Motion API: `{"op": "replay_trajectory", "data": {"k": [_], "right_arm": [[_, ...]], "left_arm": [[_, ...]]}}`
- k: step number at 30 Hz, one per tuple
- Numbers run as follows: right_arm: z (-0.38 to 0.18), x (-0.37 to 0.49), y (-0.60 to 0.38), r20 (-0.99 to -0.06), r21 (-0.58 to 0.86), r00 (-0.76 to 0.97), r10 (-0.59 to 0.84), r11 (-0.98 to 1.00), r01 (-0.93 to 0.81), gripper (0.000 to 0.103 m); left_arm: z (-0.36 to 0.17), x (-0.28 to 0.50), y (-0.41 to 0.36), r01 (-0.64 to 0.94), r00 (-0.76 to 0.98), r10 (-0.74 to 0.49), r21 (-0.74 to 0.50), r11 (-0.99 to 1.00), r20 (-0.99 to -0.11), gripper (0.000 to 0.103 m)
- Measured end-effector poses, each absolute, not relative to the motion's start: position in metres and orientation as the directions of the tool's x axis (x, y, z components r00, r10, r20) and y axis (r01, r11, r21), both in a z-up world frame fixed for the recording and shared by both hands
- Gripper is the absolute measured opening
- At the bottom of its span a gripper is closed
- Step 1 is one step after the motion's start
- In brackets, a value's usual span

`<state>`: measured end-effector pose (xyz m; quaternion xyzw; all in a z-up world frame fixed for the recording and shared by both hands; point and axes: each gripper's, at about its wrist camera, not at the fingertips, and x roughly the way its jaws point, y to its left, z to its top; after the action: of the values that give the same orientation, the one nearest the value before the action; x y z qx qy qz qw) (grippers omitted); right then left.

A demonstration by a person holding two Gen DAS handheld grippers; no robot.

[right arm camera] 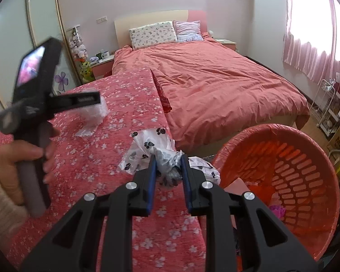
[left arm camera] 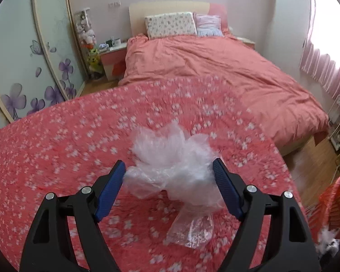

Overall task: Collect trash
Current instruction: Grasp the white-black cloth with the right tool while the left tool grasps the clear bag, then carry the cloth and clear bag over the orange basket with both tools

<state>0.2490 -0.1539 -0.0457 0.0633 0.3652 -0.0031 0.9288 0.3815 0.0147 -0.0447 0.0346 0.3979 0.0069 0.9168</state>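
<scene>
Trash, two pieces, both on a red cloth with small white flowers (left arm camera: 56, 140) that covers a raised surface at the foot of a bed. Piece one: a crumpled clear plastic bag (left arm camera: 170, 158), cloudy and puffed at the top, narrowing to a flatter, glossier tail toward the camera. It lies between the blue fingers (left arm camera: 111, 188) of the left gripper (left arm camera: 168, 166), whose jaws stand wide apart on either side of it; the pads do not visibly press it, though the bag's edges reach close to both. In the right wrist view the same bag (right arm camera: 95, 115) shows partly behind the left gripper, which a hand (right arm camera: 22, 158) in a cream knitted sleeve holds by its grey handle. Piece two: a white plastic bag printed with black paw marks (right arm camera: 147, 145), bunched and wrinkled, lying at the cloth's right edge. The right gripper (right arm camera: 168, 161) has its jaws drawn narrow on a twisted grey-white fold of this bag, the pads pressing it from both sides. Orange slotted basket (right arm camera: 306, 165), round, lined with thin red plastic at the rim, just to the right of the paw-print bag and below the cloth's edge; some pink and red scraps lie inside, too unclear to identify. Bed with a salmon quilt (left arm camera: 204, 63) and two pillows beyond.
</scene>
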Motion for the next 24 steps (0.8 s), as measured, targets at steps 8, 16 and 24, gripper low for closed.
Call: {"op": "replay_trajectory", "data": {"k": [8,16,24], "right_arm": [[-0.046,0.245,-0.153,-0.668,0.142,0.742,0.055,0.988,0.054,0.022],[-0.030,0.227,-0.153,-0.635,0.158,0.771,0.055,0.986,0.060,0.022],[-0.007,0.197,-0.154,-0.593,0.172,0.804,0.048,0.983,0.068,0.022]], "left_arm": [[-0.049,0.377,0.001,0.064,0.674,0.005,0.065,0.996,-0.738,0.029],[-0.034,0.341,0.004,0.088,0.709,-0.009,0.076,0.993,-0.705,0.024],[-0.005,0.282,0.010,0.127,0.758,-0.050,0.072,0.989,-0.651,0.024]]}}
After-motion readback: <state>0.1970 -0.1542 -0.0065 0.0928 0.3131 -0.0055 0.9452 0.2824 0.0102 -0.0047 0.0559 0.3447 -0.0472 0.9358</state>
